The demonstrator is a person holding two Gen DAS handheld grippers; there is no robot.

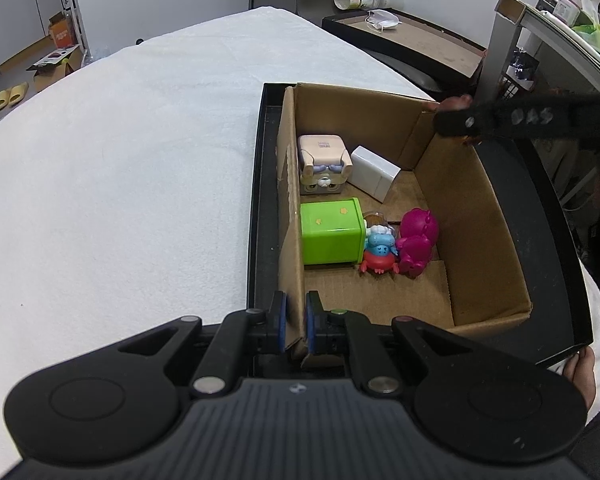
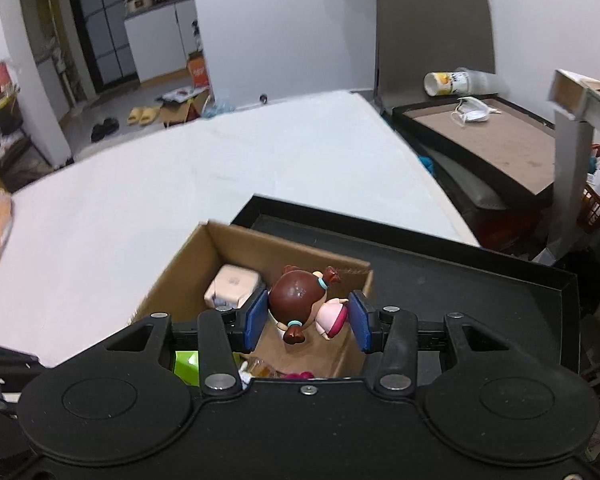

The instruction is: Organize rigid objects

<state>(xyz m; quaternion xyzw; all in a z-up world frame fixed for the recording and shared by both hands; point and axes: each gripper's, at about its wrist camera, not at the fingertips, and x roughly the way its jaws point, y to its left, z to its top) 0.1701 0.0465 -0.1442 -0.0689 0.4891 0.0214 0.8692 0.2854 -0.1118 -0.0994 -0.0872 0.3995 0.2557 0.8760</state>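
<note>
A brown cardboard box (image 1: 472,216) stands inside a black tray (image 1: 260,200) on the white-covered table. My left gripper (image 1: 296,320) is shut on the box's left wall (image 1: 290,200) at its near end. In the box lie a beige cube toy (image 1: 324,164), a white block (image 1: 374,174), a green box (image 1: 330,236), a blue-and-red figure (image 1: 380,252) and a magenta figure (image 1: 416,240). My right gripper (image 2: 308,320) is shut on a doll (image 2: 300,300) with brown pigtails and a pink dress, above the box's far end (image 2: 292,248). One of its black fingers (image 1: 480,122) crosses the left wrist view.
White cloth (image 1: 120,180) covers the table left of the tray. A second black tray (image 2: 500,144) at the back right holds a face mask (image 2: 472,114), with a tipped cup (image 2: 448,82) behind it. A person's hand (image 1: 582,372) is at the tray's near right corner.
</note>
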